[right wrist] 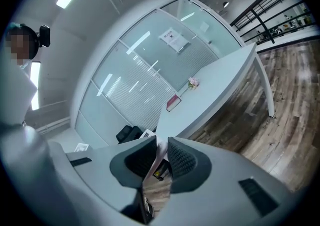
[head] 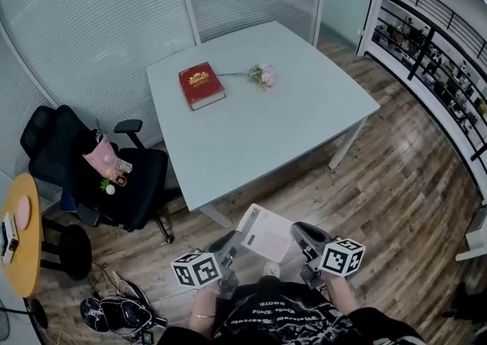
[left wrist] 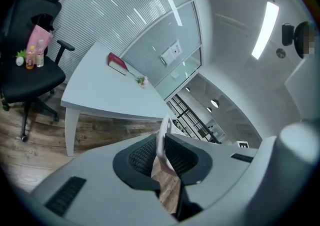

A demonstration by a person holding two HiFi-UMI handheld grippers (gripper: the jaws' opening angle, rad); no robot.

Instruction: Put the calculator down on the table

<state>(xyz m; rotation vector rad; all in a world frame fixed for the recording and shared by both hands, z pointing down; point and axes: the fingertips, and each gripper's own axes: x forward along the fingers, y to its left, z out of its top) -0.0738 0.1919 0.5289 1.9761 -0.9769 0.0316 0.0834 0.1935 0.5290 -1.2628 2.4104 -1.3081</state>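
A white calculator [head: 264, 233] hangs face up over the wooden floor, short of the near corner of the pale grey table [head: 251, 134]. My left gripper [head: 233, 244] is shut on its left edge and my right gripper [head: 301, 235] on its right edge. In the left gripper view the calculator [left wrist: 163, 140] shows edge-on between the ribbed pads of the left gripper [left wrist: 161, 154], with the table [left wrist: 95, 95] ahead. The right gripper view has the calculator's thin edge [right wrist: 160, 151] pinched in the right gripper [right wrist: 161, 160], and the table [right wrist: 210, 95] lies beyond.
A red book [head: 201, 84] and a pink flower [head: 262, 75] lie at the table's far side. A black office chair [head: 137, 176] with a pink bag [head: 101, 157] stands left of the table. A round yellow table [head: 23, 237] is at far left, dark bags [head: 114, 311] on the floor, and a railing [head: 434, 39] at right.
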